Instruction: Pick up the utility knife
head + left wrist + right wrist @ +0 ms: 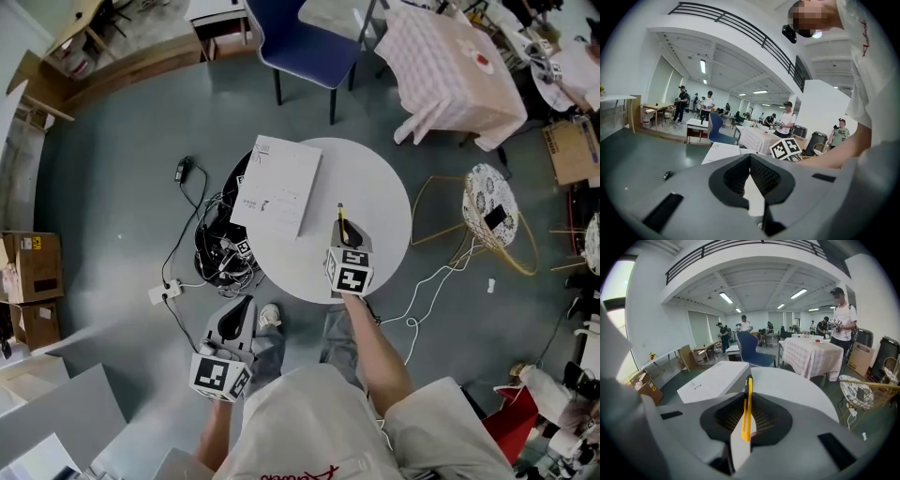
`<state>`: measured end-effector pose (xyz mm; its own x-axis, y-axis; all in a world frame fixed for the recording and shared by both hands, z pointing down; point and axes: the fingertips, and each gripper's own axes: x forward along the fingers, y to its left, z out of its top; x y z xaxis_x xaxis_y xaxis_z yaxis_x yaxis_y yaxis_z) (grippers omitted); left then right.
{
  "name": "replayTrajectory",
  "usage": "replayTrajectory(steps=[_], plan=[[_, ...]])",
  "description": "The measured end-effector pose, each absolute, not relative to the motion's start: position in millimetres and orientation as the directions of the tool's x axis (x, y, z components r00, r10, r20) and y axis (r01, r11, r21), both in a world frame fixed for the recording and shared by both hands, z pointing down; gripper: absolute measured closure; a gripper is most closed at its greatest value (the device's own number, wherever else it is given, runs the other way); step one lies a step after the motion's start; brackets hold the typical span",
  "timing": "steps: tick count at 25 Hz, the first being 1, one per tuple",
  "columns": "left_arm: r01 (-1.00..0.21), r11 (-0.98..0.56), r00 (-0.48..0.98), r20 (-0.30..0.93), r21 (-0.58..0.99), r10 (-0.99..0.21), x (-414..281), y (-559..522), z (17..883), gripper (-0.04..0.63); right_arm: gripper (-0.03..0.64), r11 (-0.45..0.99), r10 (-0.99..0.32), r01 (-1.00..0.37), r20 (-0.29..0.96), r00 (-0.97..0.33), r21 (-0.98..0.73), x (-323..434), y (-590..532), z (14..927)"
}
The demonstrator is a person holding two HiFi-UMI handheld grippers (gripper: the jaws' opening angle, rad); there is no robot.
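While right gripper (748, 398) clamps utility knife (746, 420) — held over table (792, 385).

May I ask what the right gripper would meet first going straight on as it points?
Probably the bare top of the round white table, right of the white box, utility knife tip first; depth is unclear.
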<state>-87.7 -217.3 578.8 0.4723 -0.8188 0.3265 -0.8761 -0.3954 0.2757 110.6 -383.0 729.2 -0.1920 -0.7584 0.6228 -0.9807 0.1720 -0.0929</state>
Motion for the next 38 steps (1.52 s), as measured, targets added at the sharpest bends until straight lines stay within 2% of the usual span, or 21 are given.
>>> replayTrajectory(steps=[9,17,24,31,38], plan=[[-0.839,-0.504,0.540,0.195,0.204,-0.819,-63.3,-241.5,517.6,0.583,0.560,0.196,-0.908,-0.979,0.366,-0.202,-0.053,124.0,-397.0,585.7],[-0.809,-0.570,0.583,0.075,0.143,-0.809,-43.7,-259.1,467.5,0.583,0.560,0.194,-0.962,-0.981,0.194,-0.192,-0.010,137.9,-373.7,492.2],[-0.780,-0.616,0.620,0.000,0.112,-0.784,-27.4,-267.0,440.1,0.583,0.560,0.181,-0.976,-0.983,0.123,-0.179,0.007,143.0,-352.1,456.9],[-0.740,-0.666,0.665,-0.051,0.098,-0.746,-39.5,-256.0,433.2,0.583,0.560,0.150,-0.986,-0.988,0.072,-0.147,0.039,126.6,-315.3,441.2],[-0.658,-0.750,0.751,-0.017,0.065,-0.660,-55.9,-218.2,440.5,0.583,0.560,0.088,-0.994,-0.996,0.071,-0.085,0.027,85.9,-250.3,454.1]])
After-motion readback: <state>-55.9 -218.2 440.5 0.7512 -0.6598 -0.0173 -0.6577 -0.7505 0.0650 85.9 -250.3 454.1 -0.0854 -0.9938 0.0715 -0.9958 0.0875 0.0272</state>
